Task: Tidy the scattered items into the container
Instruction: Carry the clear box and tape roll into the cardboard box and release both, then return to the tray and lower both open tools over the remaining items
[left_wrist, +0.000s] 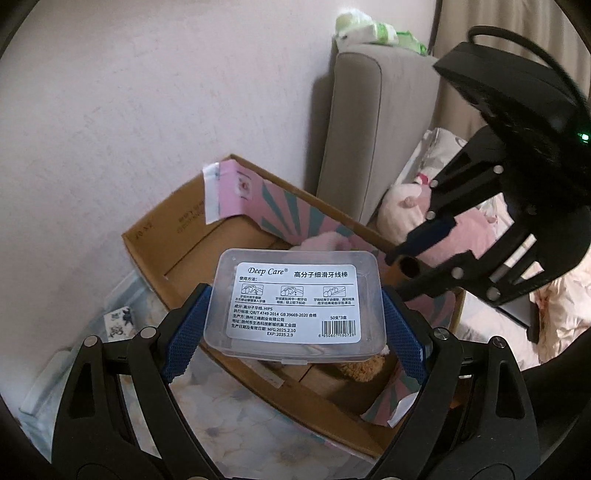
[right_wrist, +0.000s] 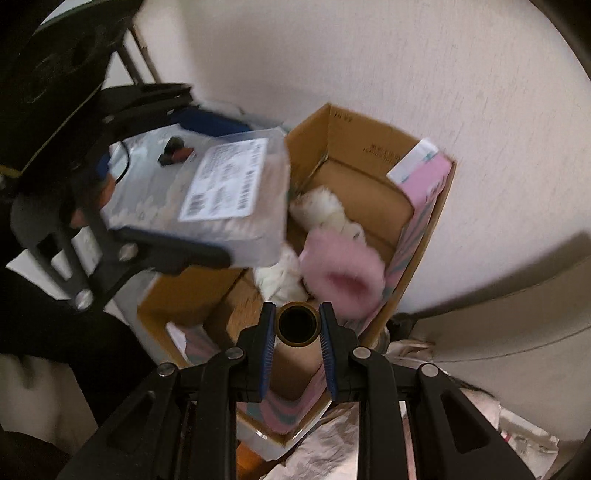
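Note:
My left gripper (left_wrist: 295, 295) is shut on a clear plastic box (left_wrist: 299, 332) with a white "Deep Care" label, its blue pads pressing both short sides. It hangs over the near edge of an open cardboard box (left_wrist: 177, 236). My right gripper (right_wrist: 297, 317) is shut on a brown tube (right_wrist: 295, 350) with a dark hollow end, held above the cardboard box (right_wrist: 354, 147). In the left wrist view the right gripper (left_wrist: 410, 260) and tube (left_wrist: 408, 265) hover at the carton's right side. In the right wrist view the left gripper (right_wrist: 234, 192) and clear box (right_wrist: 255, 225) are at the left.
Inside the carton lie a pink fluffy toy (right_wrist: 340, 273), a white one (right_wrist: 325, 210) and a brown one (left_wrist: 365, 369). Pink and teal patterned flaps (left_wrist: 280, 206) line it. A grey upholstered piece (left_wrist: 354, 129) and pink plush toys (left_wrist: 406, 210) stand to the right; a pale wall is behind.

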